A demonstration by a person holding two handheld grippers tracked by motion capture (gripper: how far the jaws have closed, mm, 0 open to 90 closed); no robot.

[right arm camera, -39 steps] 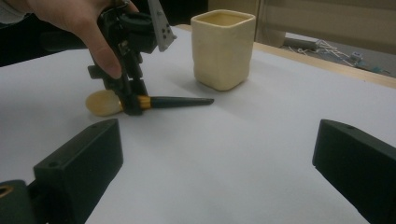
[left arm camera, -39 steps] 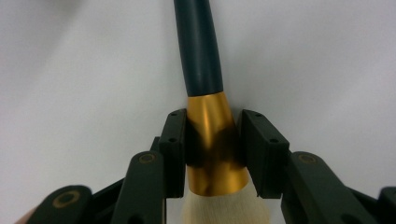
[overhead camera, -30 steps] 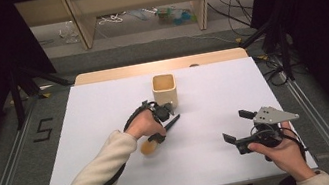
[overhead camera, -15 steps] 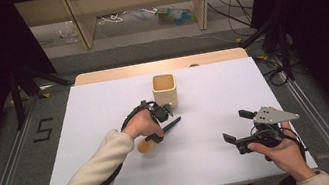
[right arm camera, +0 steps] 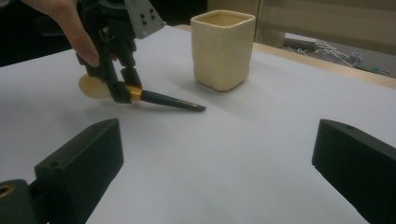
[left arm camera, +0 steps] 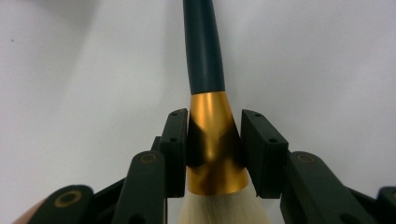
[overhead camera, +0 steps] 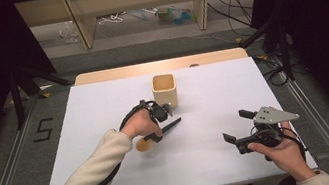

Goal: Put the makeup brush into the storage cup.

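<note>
Little is changing since the earlier frame: both hands are keeping their places, and only the makeup brush's bristle head is sitting a touch differently beside the left hand.

Nearest the person, the right hand-held gripper (overhead camera: 234,127) is hovering over the white tabletop (overhead camera: 104,107), well in front of the cream square cup (overhead camera: 165,91), its jaws standing wide apart with nothing between them, probably waiting in reserve.

Closer to the cup, the left hand-held gripper (right arm camera: 122,95) is clamping the makeup brush (right arm camera: 163,100) by its gold ferrule (left arm camera: 212,140), likely because that is the stiffest part to pinch. The brush is lying low and slightly tilted, its dark handle pointing toward the cup's front, its pale bristles pointing away.

Farthest, the cup is standing upright and open; nothing is standing up out of it, though its bottom is hidden.
</note>
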